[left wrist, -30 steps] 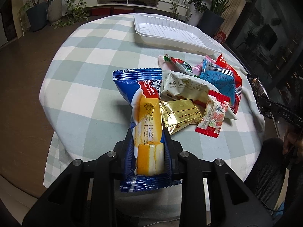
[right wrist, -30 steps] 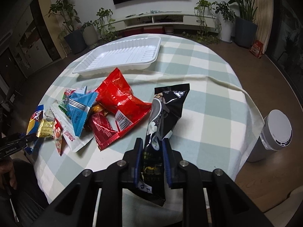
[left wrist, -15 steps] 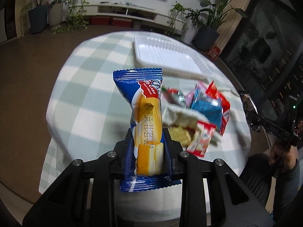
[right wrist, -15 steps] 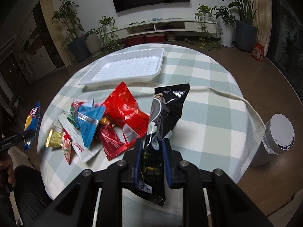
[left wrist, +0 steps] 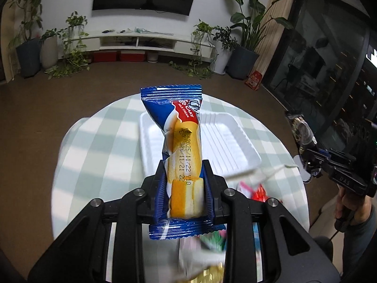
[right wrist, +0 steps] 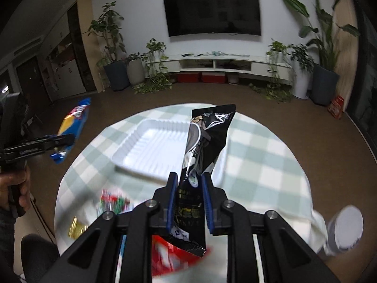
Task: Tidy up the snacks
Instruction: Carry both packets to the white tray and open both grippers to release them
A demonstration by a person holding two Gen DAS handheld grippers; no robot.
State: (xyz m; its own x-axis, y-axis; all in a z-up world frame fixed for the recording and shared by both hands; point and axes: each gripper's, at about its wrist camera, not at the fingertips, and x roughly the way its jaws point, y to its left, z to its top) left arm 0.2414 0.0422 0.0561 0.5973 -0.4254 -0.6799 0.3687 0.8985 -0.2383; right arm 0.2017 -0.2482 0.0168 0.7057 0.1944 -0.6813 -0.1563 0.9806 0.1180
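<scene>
Left gripper (left wrist: 184, 174) pinches a blue cake packet (left wrist: 180, 146) near its lower end; packet sticks up and forward, clear of the table. Right gripper (right wrist: 188, 188) is clamped on a black snack bag (right wrist: 202, 146), also held in the air.

Ahead of and below both: white tray (left wrist: 226, 139), bare, on a round checked table (left wrist: 94, 146). Tray's near edge sits just past the fingertips in the right wrist view; checked cloth is free on both sides of it.

Under the grippers, near the table's front edge: blurred heap of snack packets (right wrist: 113, 200), red and gold ones among them.

Right of the right gripper, off the table edge: a white-lidded can (right wrist: 344, 228). Brown floor all round the table, plants at the far wall.
</scene>
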